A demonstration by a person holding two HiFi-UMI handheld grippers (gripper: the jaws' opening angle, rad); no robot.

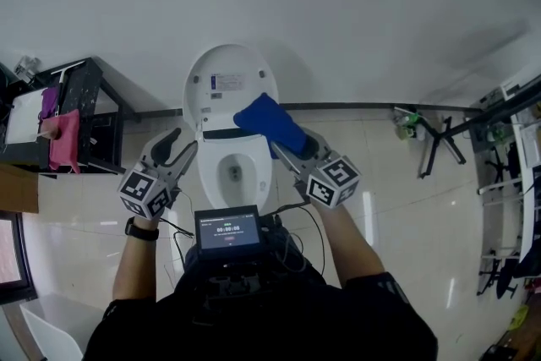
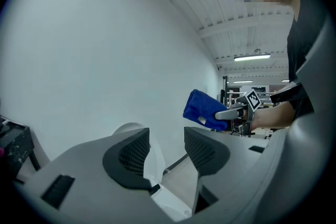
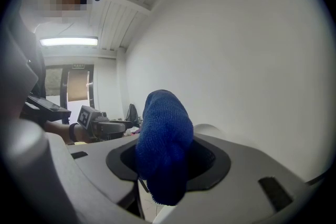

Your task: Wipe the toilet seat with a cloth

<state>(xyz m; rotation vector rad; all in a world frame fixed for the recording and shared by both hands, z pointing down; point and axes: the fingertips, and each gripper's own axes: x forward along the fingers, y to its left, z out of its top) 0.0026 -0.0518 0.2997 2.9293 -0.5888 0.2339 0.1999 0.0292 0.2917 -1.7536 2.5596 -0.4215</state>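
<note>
My right gripper (image 1: 294, 150) is clamped on the blue cloth (image 1: 267, 121), held over the toilet seat (image 1: 209, 173). My left gripper (image 1: 181, 150) is empty, jaws apart. The cloth looks soft, light and floppy, so I'd grip its bunched end

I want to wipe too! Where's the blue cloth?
In the head view, the cloth is clamped in the right tool, near the toilet's raised lid.
</note>
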